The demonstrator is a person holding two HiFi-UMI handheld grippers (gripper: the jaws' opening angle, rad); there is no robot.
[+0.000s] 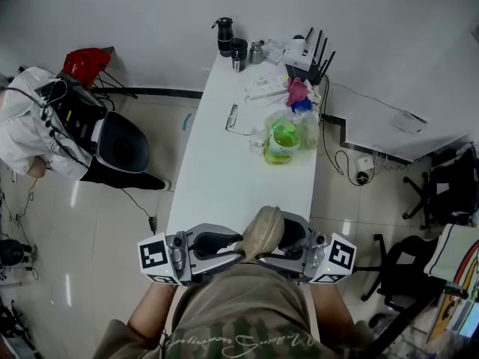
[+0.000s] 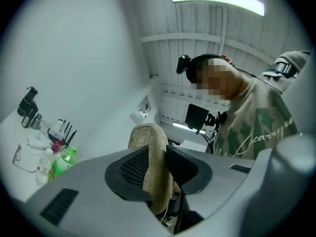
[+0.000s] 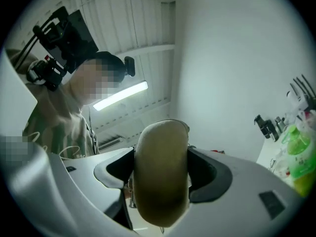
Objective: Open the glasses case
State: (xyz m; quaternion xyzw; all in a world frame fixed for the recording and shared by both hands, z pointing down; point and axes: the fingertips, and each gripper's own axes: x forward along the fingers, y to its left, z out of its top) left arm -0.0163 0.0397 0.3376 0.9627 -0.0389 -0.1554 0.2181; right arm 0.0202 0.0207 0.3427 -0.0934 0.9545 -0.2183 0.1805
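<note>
A tan glasses case (image 1: 266,229) is held upright over the near end of the white table (image 1: 224,185), close to the person's body. My left gripper (image 1: 238,256) comes in from the left and is shut on it. In the left gripper view its dark pads (image 2: 129,169) clamp a thin edge of the case (image 2: 148,142). My right gripper (image 1: 269,257) comes in from the right and is also shut on it. In the right gripper view the rounded body of the case (image 3: 162,181) fills the gap between the pads. Whether the lid has parted I cannot tell.
Further along the table lie a pair of eyeglasses (image 1: 233,118), a green bottle (image 1: 283,139), a pink item (image 1: 297,92), a router (image 1: 306,57) and a black flask (image 1: 224,36). A person in white (image 1: 34,126) sits by a chair (image 1: 121,145) at the left.
</note>
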